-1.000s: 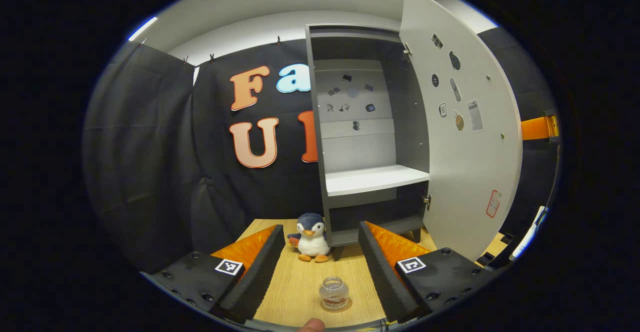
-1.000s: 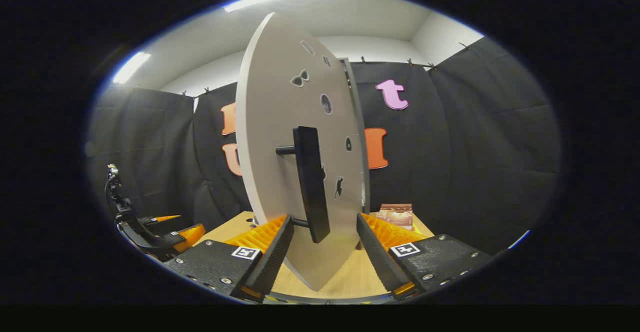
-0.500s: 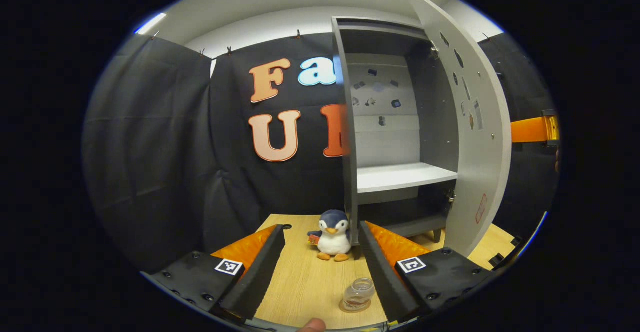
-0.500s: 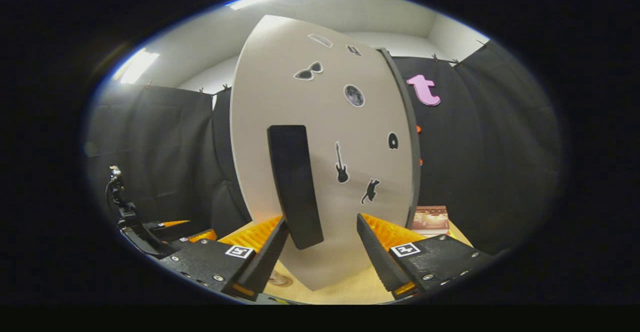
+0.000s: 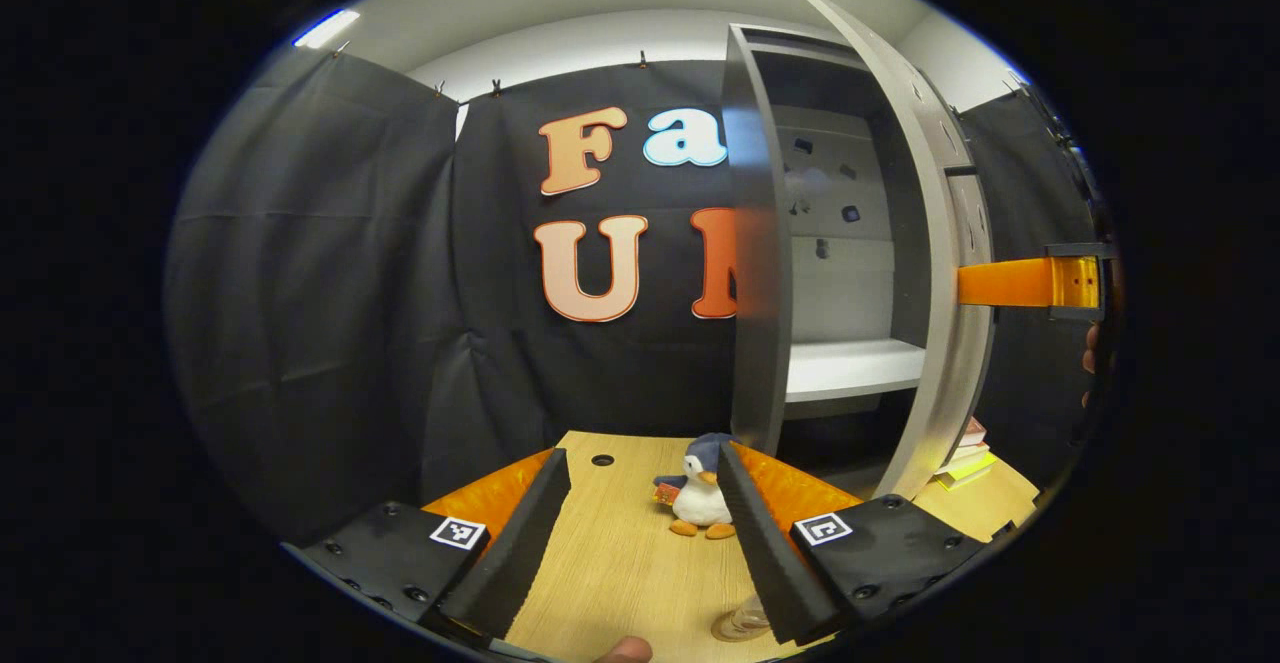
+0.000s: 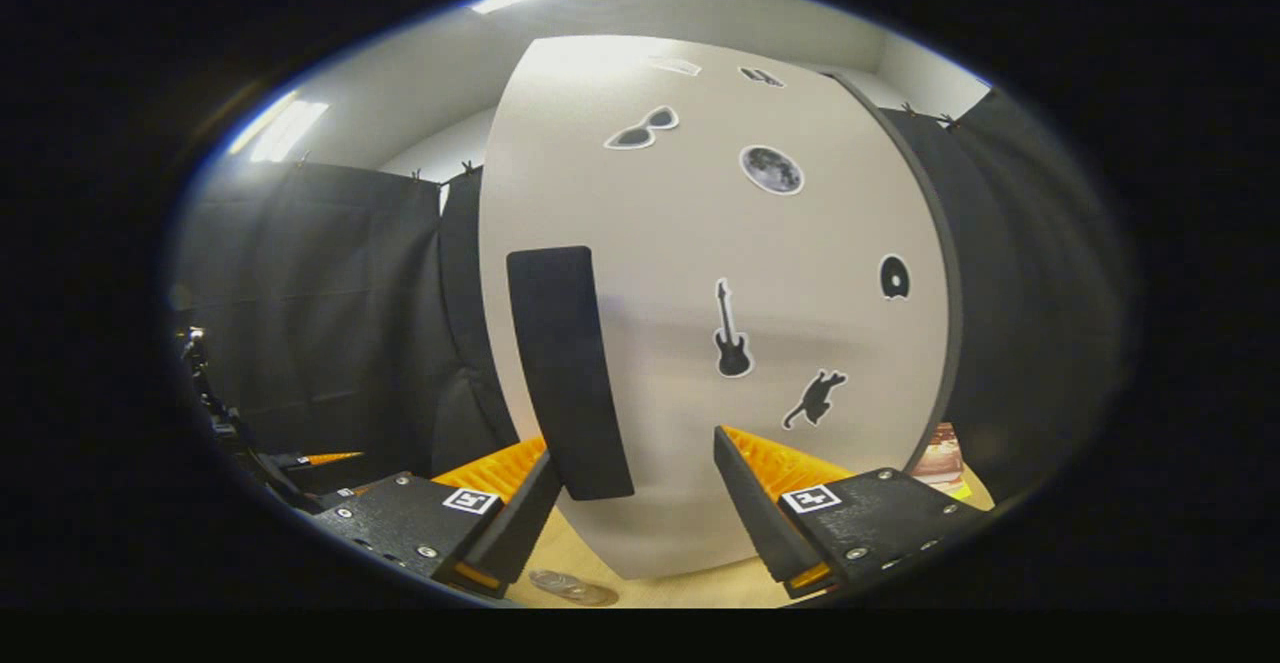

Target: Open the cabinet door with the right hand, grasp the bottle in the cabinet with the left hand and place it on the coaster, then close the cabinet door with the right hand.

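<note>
The small clear bottle stands on a round coaster on the wooden table, low in the left gripper view and half hidden behind one finger. My left gripper hangs open above the table with nothing between its fingers. The grey cabinet has a bare white shelf, and its door stands partly open. In the right gripper view the door is close in front. My right gripper is open, with the lower end of the black door handle between its fingers, near the left one.
A plush penguin sits on the table by the cabinet's foot. A stack of books lies to the right of the cabinet, also visible as books past the door's edge. Black cloth walls close the booth on all sides.
The door has swung a good way toward shut, with the right gripper following its handle. The left gripper has turned left, so the bottle slid to the view's bottom right.
</note>
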Demonstrator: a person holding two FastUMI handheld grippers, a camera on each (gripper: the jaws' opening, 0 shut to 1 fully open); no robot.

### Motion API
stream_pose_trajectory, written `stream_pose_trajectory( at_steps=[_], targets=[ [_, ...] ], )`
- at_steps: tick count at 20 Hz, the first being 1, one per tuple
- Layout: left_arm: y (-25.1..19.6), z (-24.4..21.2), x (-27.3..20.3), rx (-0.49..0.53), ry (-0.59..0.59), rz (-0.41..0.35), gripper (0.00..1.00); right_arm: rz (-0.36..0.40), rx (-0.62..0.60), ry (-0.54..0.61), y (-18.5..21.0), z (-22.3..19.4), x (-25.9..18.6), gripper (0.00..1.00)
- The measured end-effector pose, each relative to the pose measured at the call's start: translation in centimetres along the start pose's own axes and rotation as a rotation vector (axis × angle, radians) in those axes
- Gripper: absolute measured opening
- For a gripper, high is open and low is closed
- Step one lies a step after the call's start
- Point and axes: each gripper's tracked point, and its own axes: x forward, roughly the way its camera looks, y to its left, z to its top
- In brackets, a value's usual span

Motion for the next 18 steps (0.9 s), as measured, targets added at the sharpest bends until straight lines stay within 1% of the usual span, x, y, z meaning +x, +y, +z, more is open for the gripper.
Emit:
stream_pose_trajectory(
  at_steps=[4,5,6,8,11,15,18],
  targets=[
    [1.7,-0.4,2.7,-0.03,0.013,0.01,0.96,-0.032,-0.016,-0.033,2.2,0.1,4.5,0.9],
    [2.0,-0.6,3.4,-0.034,0.018,0.009,0.95,-0.04,-0.021,-0.034,2.4,-0.1,5.6,0.9],
    [2.1,-0.7,4.0,-0.036,0.021,0.005,0.97,-0.051,-0.022,-0.033,2.5,-0.4,6.8,0.89],
    [2.1,-0.7,5.3,-0.036,0.021,-0.005,0.97,-0.095,-0.047,-0.042,2.0,-0.4,6.8,0.89],
    [1.7,-0.9,6.5,-0.035,0.025,-0.026,0.97,-0.155,-0.097,-0.051,1.3,-1.1,8.3,0.9],
    [1.3,-1.2,7.3,-0.039,0.031,-0.05,0.97,-0.201,-0.094,-0.063,0.4,-1.5,9.6,0.92],
    [1.5,-1.2,7.6,-0.04,0.031,-0.056,0.97,-0.22,-0.091,-0.069,-0.2,-1.8,10.3,0.92]
  ],
)
